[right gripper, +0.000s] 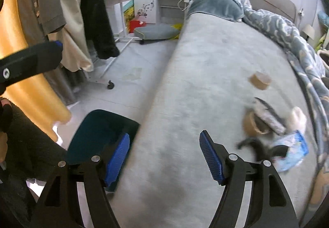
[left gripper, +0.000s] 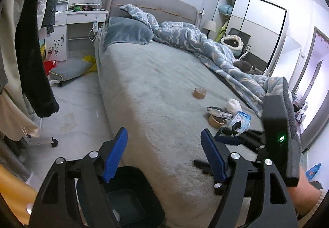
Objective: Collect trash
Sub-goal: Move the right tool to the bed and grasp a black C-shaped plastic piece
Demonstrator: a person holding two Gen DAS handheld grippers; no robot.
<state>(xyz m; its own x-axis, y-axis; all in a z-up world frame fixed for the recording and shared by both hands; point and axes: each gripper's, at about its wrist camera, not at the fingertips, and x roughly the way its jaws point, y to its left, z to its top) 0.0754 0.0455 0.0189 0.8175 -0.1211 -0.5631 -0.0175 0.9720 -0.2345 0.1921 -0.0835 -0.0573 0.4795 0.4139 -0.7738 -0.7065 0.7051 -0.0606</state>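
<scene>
Trash lies on the grey bed (left gripper: 156, 88): a brown tape roll (left gripper: 199, 92), a second cardboard ring (left gripper: 215, 120) with a black-and-white wrapper (left gripper: 219, 112) over it, a white wad (left gripper: 233, 105) and a blue-white packet (left gripper: 241, 120). The same items show blurred in the right wrist view: roll (right gripper: 260, 80), ring (right gripper: 254, 125), packet (right gripper: 292, 151). A dark bin (left gripper: 123, 197) stands on the floor by the bed's near corner (right gripper: 98, 133). My left gripper (left gripper: 164, 158) is open and empty above the bin and bed edge. My right gripper (right gripper: 164, 158) is open and empty over the bed, left of the trash.
Hanging clothes (left gripper: 30, 43) on a wheeled rack crowd the left. A rolling cushion stool (left gripper: 70, 69) and white vanity desk (left gripper: 82, 20) stand at the far end of the floor. A blue patterned duvet (left gripper: 205, 47) lies along the bed's right side. An orange curtain (right gripper: 24, 67) hangs at left.
</scene>
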